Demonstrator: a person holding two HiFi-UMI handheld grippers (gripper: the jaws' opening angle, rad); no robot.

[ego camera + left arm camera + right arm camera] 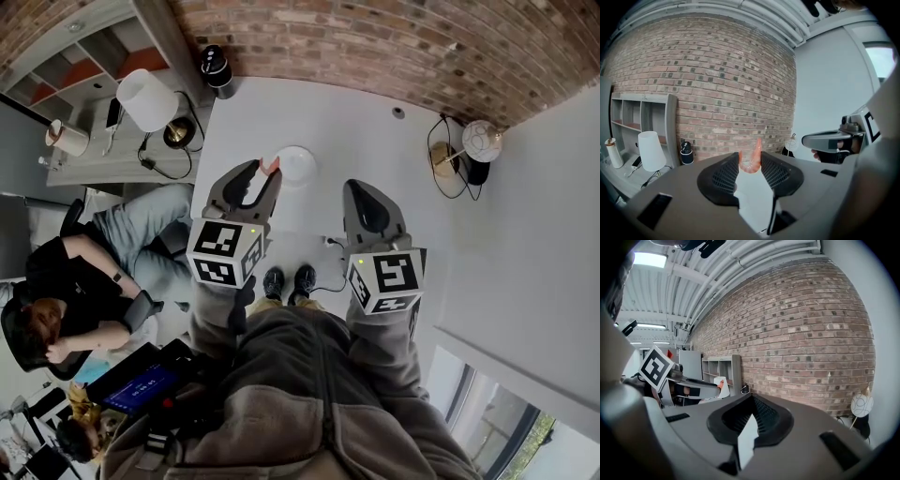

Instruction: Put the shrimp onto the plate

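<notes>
- Left gripper [750,159] is clamped on the small pink curved shrimp [756,150], pinched right at the jaw tips. It's a narrow grip with only the bend of the body between the pads.
- Right gripper [752,398] is empty, jaws drawn together. It's held level alongside the left one and well off its right side.
- In the head view, the shrimp [270,166] sits at the tip of the left gripper [265,174]. The round white plate [300,169] is just ahead and slightly right of those tips, on the white table top [375,131]. The shrimp looks level with the plate's near-left rim, and I judge it's held above the plate, not touching.
- Orientation: it's U-shaped, with the bend seated down between the jaws and both ends sticking up and out past the tips. The end by the right-hand jaw is the longer one. The long axis runs roughly along the jaw line, not across it.
- Step in hand, as I read it: carry and place.
  - Push the tips forward and a touch right until the shrimp is over the plate centre, not the rim.
  - Lower close before opening, since a curved body will likely roll or bounce if dropped from height.
  - Open slowly. The grip is shallow, so it could slip early if jolted.
  - Keep the right gripper [357,187] where it is, clear of the plate.
</notes>
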